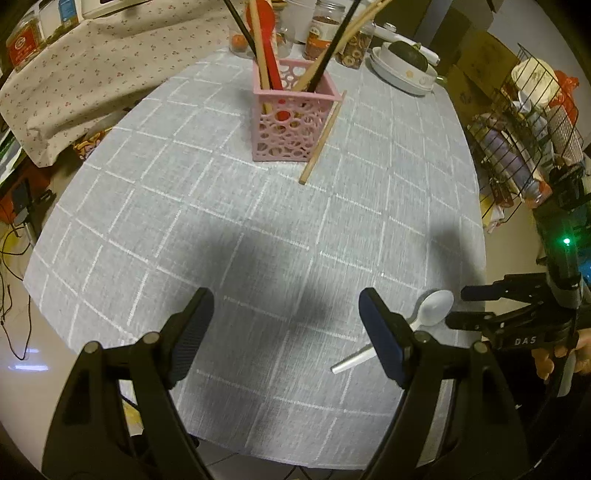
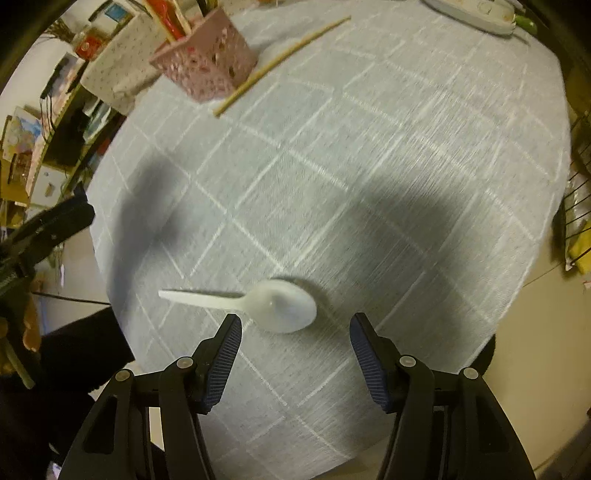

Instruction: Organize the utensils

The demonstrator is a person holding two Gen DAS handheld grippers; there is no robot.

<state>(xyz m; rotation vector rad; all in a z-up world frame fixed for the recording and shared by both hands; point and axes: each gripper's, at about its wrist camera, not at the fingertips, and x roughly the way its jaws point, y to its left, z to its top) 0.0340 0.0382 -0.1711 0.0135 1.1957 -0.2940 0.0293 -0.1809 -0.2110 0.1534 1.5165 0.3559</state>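
Note:
A white plastic spoon [image 2: 275, 304] lies flat on the grey checked tablecloth [image 2: 369, 166], bowl to the right. My right gripper [image 2: 295, 332] hovers just above it, open, with the spoon's bowl ahead of its tips and no pad touching. In the left wrist view the same spoon [image 1: 432, 308] lies partly behind my right finger. My left gripper [image 1: 286, 306] is open over bare cloth. A pink perforated holder [image 1: 291, 118] stands further back with chopsticks and a red spoon [image 1: 267, 44] in it. One wooden chopstick [image 1: 323, 138] leans against its right side.
Jars [image 1: 325, 29] and a white dish with a dark fruit [image 1: 402, 66] stand at the table's far side. A wire rack [image 1: 524, 133] with cups stands off the right edge. A floral-covered shelf [image 1: 85, 74] is at the left. The right gripper body [image 1: 517, 317] shows at the table's right edge.

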